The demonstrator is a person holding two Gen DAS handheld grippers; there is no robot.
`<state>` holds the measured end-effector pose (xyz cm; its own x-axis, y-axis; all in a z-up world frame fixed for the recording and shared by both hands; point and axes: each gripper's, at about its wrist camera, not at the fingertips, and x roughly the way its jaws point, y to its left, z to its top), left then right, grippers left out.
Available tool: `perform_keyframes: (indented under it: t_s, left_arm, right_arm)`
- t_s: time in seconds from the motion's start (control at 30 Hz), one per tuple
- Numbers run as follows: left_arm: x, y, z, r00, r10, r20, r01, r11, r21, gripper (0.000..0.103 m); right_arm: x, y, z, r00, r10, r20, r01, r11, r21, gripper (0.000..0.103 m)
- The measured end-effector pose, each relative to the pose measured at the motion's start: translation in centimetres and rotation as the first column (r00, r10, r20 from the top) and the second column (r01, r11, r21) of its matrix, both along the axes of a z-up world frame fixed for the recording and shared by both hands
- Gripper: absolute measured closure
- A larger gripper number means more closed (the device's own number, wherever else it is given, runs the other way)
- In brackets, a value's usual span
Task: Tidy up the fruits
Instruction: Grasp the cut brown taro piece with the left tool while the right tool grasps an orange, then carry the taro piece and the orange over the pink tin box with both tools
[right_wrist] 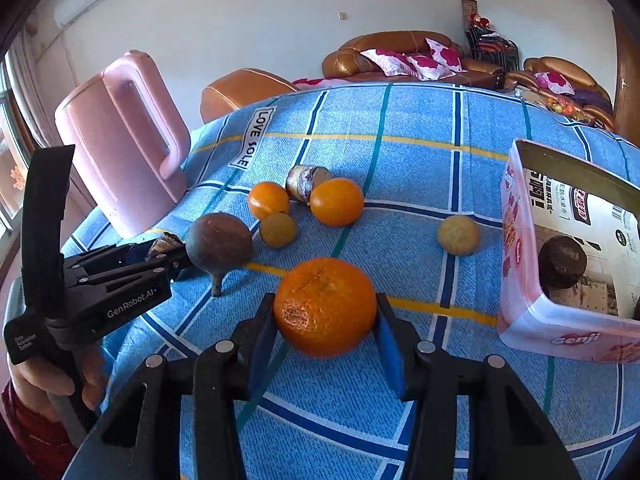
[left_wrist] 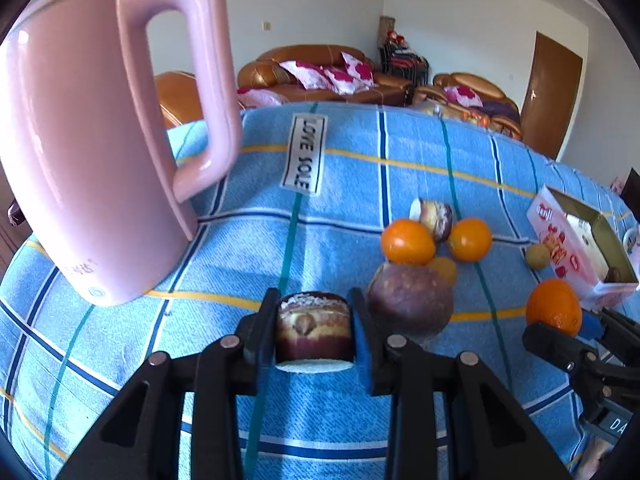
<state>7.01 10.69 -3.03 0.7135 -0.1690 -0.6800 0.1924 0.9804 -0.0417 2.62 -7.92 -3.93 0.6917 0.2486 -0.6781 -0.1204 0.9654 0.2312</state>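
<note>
An orange [right_wrist: 325, 307] is clamped in the right gripper [right_wrist: 325, 332], a cut fruit piece [left_wrist: 314, 326] in the left gripper [left_wrist: 314, 332]; the round orange could be squeezed out, rolling short of the tin [right_wrist: 560, 336] ahead-right.

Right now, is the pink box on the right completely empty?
No, the right wrist view shows a dark round fruit already sitting inside the open pink box, against its back wall.

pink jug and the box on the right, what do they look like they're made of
Pink jug: looks like smooth glossy plastic, going by the soft highlights on its moulded handle. Box: printed tin or coated card; the thin walls, rounded corner and dull gold inside hint at metal, but that is uncertain.
</note>
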Motion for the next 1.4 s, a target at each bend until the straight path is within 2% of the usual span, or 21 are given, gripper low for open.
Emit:
perform_keyframes:
  t_s: [0.17,0.3,0.7,0.87,1.17,1.4]
  left_arm:
    - [-1.9,-0.1,2.5,0.978,0.038,0.204,-0.023,0.997,-0.075,0.068]
    - [-2.2,-0.7,2.9,0.965,0.050,0.256,-0.029,0.996,-0.084,0.068]
    - [-3.7,-1.7,2.9,0.953,0.107,0.284,-0.090,0.993,-0.074,0.068]
    - [-4.7,-2.9,3.0,0.949,0.106,0.298,-0.092,0.994,-0.059,0.068]
    - [-5.7,-6.2,3.0,0.952,0.049,0.302,-0.041,0.999,-0.030,0.068]
    - [-6.0,-8.2,3.4,0.953,0.017,0.303,-0.007,0.999,-0.035,0.068]
  right_arm:
    - [-1.3,0.0,2.2,0.989,0.027,0.143,-0.038,0.997,0.071,0.054]
    - [-2.1,-0.2,3.5,0.973,0.005,0.229,-0.021,0.998,0.067,0.054]
    - [-3.8,-2.1,4.3,0.937,-0.103,0.334,0.148,0.983,-0.111,0.054]
    - [-4.6,-3.9,4.2,0.933,-0.124,0.337,0.172,0.978,-0.117,0.054]
    - [-5.7,-6.4,4.3,0.920,-0.168,0.355,0.226,0.966,-0.128,0.054]
    - [-6.4,-8.7,4.6,0.908,-0.202,0.366,0.268,0.953,-0.139,0.054]
